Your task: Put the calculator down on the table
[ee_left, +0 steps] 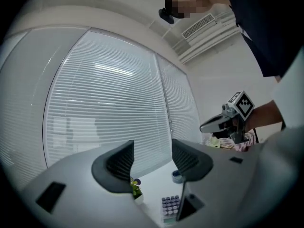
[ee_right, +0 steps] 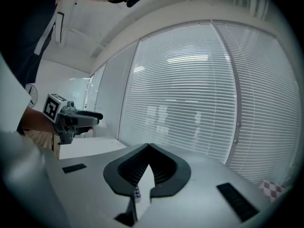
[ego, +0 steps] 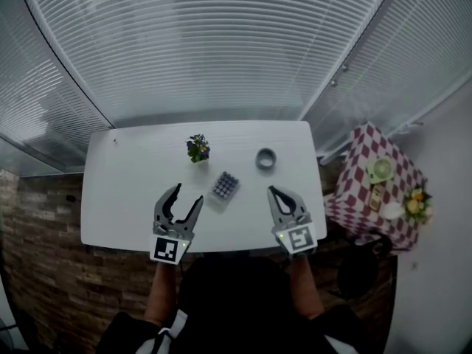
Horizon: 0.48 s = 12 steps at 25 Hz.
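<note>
In the head view we see a small pot (ego: 198, 155) on the white table (ego: 125, 190), holding a green plant with purple flowers. To its right lies a grey ring (ego: 265, 158), and nothing shows inside it. The calculator (ego: 224, 188) lies flat on the table, in front of the pot and ring and between the two tools, touching neither. It is a pale slab set askew, with a grid of dark keys. The left gripper (ego: 187, 195) hovers near the front edge with its jaws spread and nothing in them. The right gripper (ego: 273, 190) has its jaws drawn together, also empty.

In the left gripper view the jaws stand wide apart with only the blinds behind the gap. Below them we make out the potted plant (ee_left: 136, 189), the ring (ee_left: 176, 176) and the calculator (ee_left: 171, 207), whose keys run in neat rows above a paler strip.

In the right gripper view the jaw tips meet, and a few calculator keys (ee_right: 138, 192) peek through the slit beneath them.
</note>
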Motion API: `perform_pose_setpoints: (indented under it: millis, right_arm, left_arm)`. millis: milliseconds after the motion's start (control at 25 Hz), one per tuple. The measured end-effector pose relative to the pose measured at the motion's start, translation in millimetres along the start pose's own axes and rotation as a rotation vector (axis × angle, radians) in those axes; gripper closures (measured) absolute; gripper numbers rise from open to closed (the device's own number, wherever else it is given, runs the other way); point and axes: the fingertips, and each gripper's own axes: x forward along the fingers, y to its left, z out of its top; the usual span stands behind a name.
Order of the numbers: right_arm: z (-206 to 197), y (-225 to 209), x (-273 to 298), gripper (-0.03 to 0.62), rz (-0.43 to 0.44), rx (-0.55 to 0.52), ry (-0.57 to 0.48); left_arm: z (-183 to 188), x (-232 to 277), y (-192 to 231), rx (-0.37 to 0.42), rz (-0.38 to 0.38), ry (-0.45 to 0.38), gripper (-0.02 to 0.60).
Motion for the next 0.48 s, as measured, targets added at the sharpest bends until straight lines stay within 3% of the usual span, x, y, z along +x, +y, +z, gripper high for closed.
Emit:
perform_pose_setpoints:
  millis: [80,120,160,200,280,360,480]
  right_arm:
    - [0,-3,0,0.588,-0.001,0.008,-0.002]
    - [-1,-4,-1,0.588,-0.003,0.008,-0.001]
    - [-2,-5,-1,0.588,-0.004,0.006,0.003]
    - [-4,-4,-1,0.588,-0.001,0.004,0.011]
    - [-10,-3,-2,0.588,0.012,0.002,0.039]
    - [-9,-1,-1,0.588,0.014,0.004,0.030]
    - [-5,2,2,0.588,0.012,0.018,0.011]
  left_arm:
    - [0,0,0,-0.008,0.003,0.010,0.333]
    - [-1,-1,1,-0.016,0.011,0.016,0.372]
    - [-2,-2,3,-0.030,0.020,0.018,0.502]
    - [-2,-3,4,-0.048,0.026,0.019,0.549]
    - [-1,-2,4,-0.069,0.026,0.015,0.560]
    - [1,-1,2,-0.043,0.022,0.016,0.574]
    - [4,0,-3,0.120,-0.009,0.025,0.575]
